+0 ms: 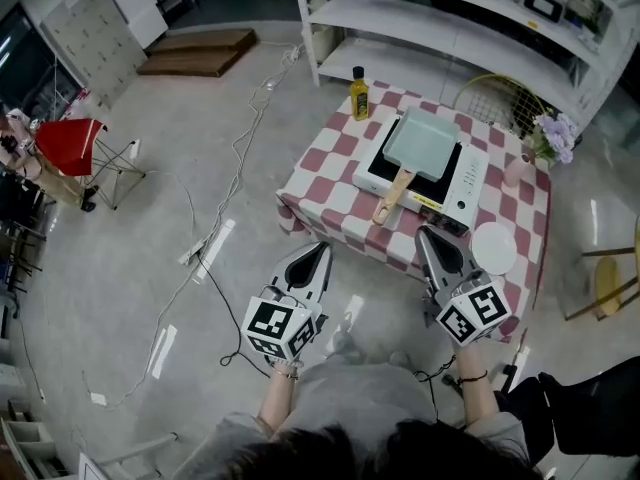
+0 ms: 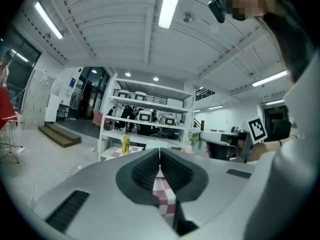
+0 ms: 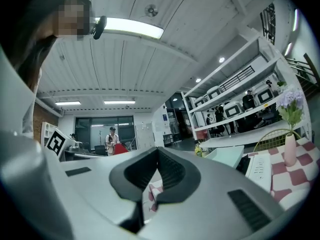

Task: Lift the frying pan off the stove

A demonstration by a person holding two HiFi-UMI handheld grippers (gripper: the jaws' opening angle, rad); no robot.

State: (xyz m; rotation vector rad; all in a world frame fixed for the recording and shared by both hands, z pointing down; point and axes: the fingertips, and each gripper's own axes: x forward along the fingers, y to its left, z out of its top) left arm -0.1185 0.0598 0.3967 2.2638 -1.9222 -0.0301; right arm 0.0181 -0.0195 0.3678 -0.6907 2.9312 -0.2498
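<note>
We are only starting the job. The frying pan (image 1: 422, 140) is sitting flat on the stove (image 1: 472, 180), and its wooden handle (image 1: 391, 199) is sticking out past the stove toward us, so nothing is lifted yet. We are holding the left gripper (image 1: 320, 251) and the right gripper (image 1: 427, 234) on our side of the stove. Both are apart from the pan, and the right one is nearer the handle. Both pairs of jaws are pressed together with nothing between them. We are thinking one gripper has to open, reach the handle, close on it and raise the pan. We are counting one frying pan, one stove and two grippers. There is one yellow oil bottle (image 1: 359, 93) behind the stove, one white plate (image 1: 493, 248) just in front of it, one vase of purple flowers (image 1: 553, 136) beside it, and one checked table (image 1: 322, 181) under it.
</note>
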